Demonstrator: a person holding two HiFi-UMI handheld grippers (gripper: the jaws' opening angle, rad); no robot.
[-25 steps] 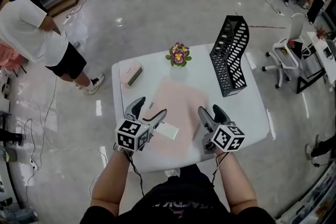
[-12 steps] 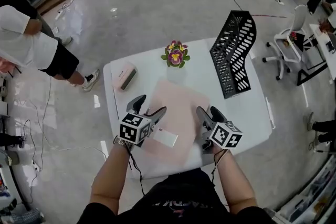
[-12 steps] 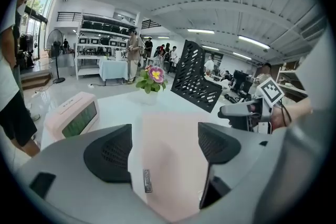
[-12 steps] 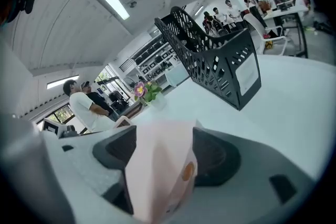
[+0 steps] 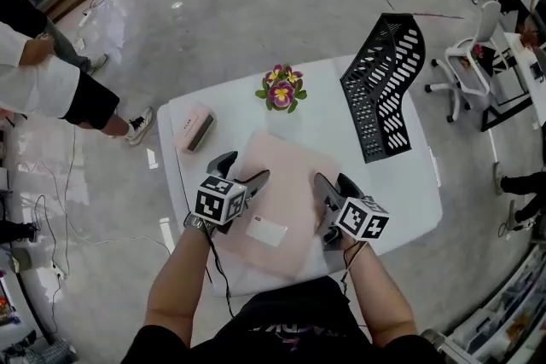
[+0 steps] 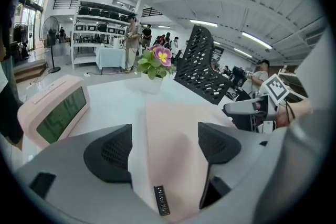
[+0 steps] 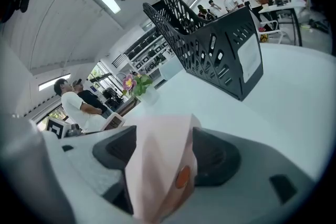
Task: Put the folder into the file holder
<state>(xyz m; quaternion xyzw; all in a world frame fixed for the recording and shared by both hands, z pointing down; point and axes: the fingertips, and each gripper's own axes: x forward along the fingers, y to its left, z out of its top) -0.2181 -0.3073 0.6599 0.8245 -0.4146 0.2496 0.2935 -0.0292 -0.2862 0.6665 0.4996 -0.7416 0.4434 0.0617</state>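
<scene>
The pale pink flat folder [image 5: 286,183] is in the lower middle of the head view, over the near part of the white square table [image 5: 401,183]. It is held on both sides. The left gripper [image 5: 241,175] is clenched on its left edge and the right gripper [image 5: 334,183] on its right edge.

In the left gripper view the folder [image 6: 173,149] fills the space between the two dark pads [image 6: 110,152] of the left gripper [image 6: 165,147]. A small dark tag [image 6: 161,200] sits on its near edge. In the right gripper view the folder [image 7: 157,165] stands pressed between the pads of the right gripper [image 7: 160,157], and a small round orange button [image 7: 181,177] shows on it. A white rectangular label [image 5: 267,232] lies on the folder, low in the head view.

The black perforated file holder [image 5: 384,85] stands on the table in the upper right of the head view, well apart from the folder. A small pot of pink and yellow flowers [image 5: 280,89] is at the upper middle of the table. A pink box with a greenish screen [image 5: 194,128] is at its upper left. A person in a white shirt [image 5: 34,81] stands on the grey floor at the left edge of the frame.
</scene>
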